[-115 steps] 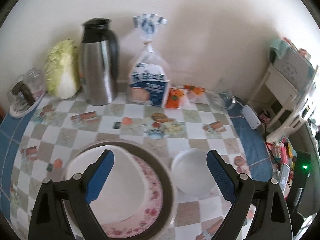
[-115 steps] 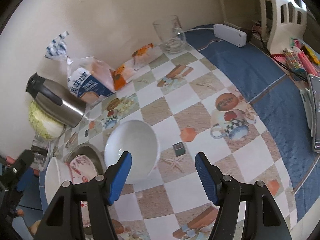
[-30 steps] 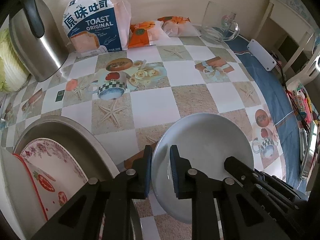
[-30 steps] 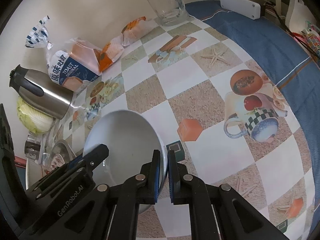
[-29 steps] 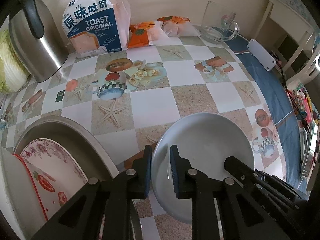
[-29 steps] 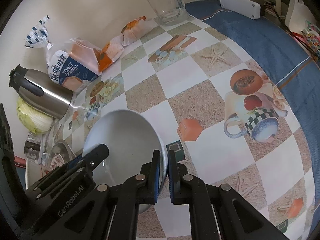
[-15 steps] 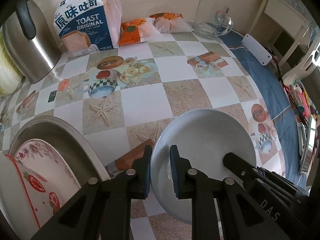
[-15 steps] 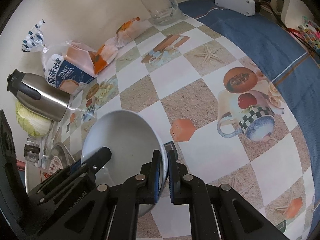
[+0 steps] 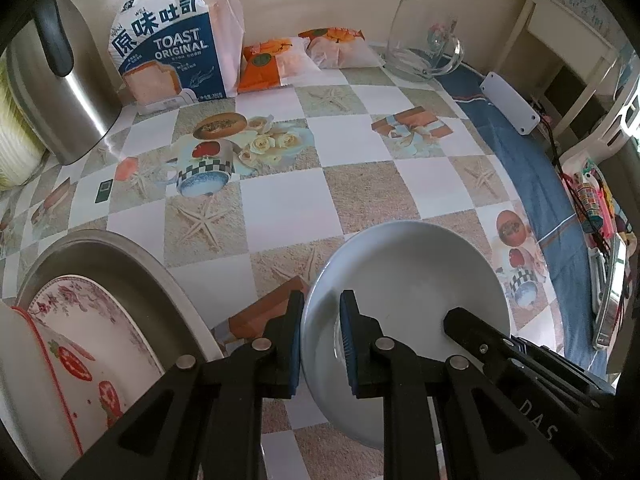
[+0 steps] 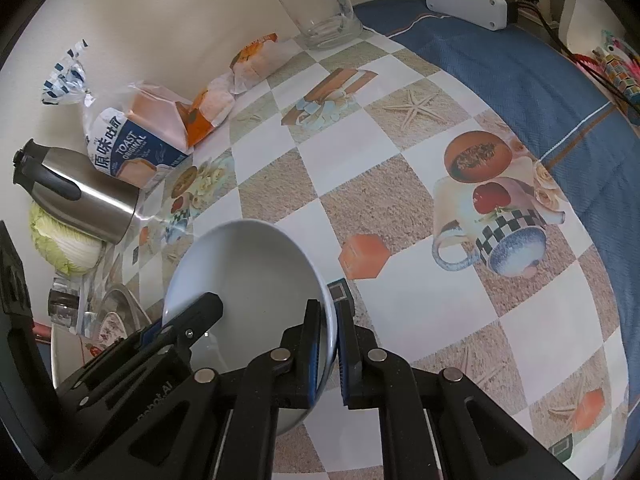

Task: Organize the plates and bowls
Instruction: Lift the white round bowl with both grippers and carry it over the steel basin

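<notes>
From the left wrist I see my left gripper (image 9: 320, 340) clamped on the near-left rim of the white bowl (image 9: 408, 272), one finger inside, one outside. My right gripper (image 9: 480, 332) reaches in on the bowl's right side. A steel basin (image 9: 120, 252) with a floral plate (image 9: 96, 332) sits just left, close to the bowl's rim. Open checkered surface (image 9: 352, 152) runs toward the far edge, where toast (image 9: 172, 48), kettle (image 9: 60, 92) and mug (image 9: 424, 48) stand.

From the right wrist, my right gripper (image 10: 329, 354) pinches the bowl's (image 10: 248, 268) right rim. Clear surface (image 10: 400, 300) lies rightward to the blue border (image 10: 540, 72).
</notes>
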{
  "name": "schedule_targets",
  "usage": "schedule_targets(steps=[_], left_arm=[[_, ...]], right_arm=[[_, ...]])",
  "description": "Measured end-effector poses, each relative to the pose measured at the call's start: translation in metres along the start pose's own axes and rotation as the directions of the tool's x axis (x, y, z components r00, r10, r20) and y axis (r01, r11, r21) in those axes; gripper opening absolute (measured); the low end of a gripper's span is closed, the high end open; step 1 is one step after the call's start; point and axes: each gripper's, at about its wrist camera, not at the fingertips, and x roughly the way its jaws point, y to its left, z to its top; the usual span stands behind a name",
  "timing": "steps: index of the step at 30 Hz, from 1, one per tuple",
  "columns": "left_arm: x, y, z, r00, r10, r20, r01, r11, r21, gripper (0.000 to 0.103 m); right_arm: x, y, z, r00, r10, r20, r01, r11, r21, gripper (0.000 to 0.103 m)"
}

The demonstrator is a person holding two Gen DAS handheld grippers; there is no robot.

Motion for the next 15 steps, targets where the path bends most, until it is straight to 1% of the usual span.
schedule_targets(steps=[7,15], left_arm=[[-0.029,0.003,0.007,0.999,-0.016,0.051,0.016,1.000,-0.002,0.019],[-0.074,0.015,0.013,0.993,-0.016,0.116,0.018,1.000,-0.011,0.019]], right_arm=[[-0.019,0.007,0.003,0.999,0.020,0.036,-0.020,1.000,-0.009,0.009],[-0.058,0.033,0.003,0.993,0.046,0.105,-0.040,0.998,-0.051,0.010]])
